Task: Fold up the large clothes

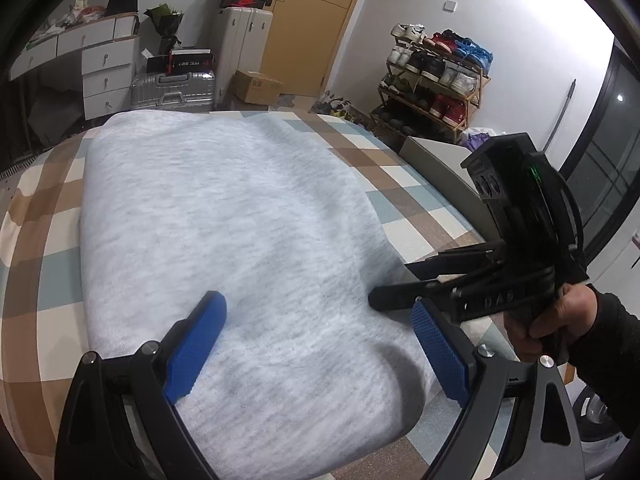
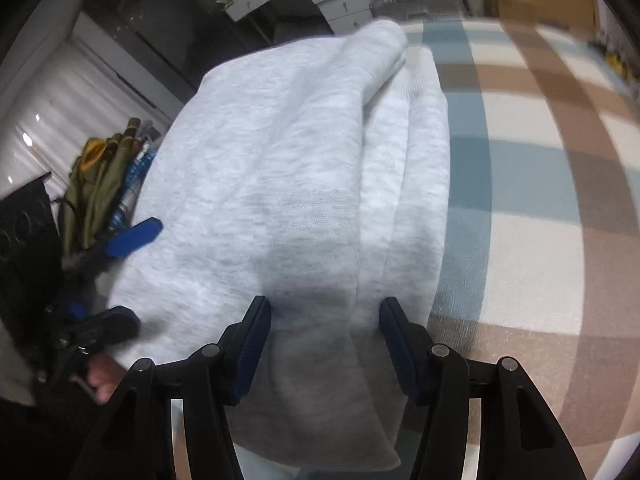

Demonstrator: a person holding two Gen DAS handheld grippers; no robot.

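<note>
A light grey sweatshirt (image 1: 224,216) lies folded into a thick rectangle on the checked bedcover (image 1: 416,204). My left gripper (image 1: 316,304) hovers over its near end, blue pads (image 1: 200,340) wide apart and open, with nothing pinched. At the garment's right edge, a hand holds my right gripper (image 1: 390,284), its black fingers apart against the cloth. In the right wrist view the stacked folds of the sweatshirt (image 2: 288,168) run away from me. My right gripper (image 2: 324,308) straddles a hump of the fabric, open, without visibly pinching it. The left gripper (image 2: 132,280) shows at the left.
Beyond the bed's far end stand white drawers (image 1: 106,76), a silver suitcase (image 1: 176,86), a cardboard box (image 1: 256,86) and a wooden door (image 1: 316,20). A shoe rack (image 1: 432,80) fills the back right. An olive-green bundle (image 2: 100,176) lies beside the bed's left edge.
</note>
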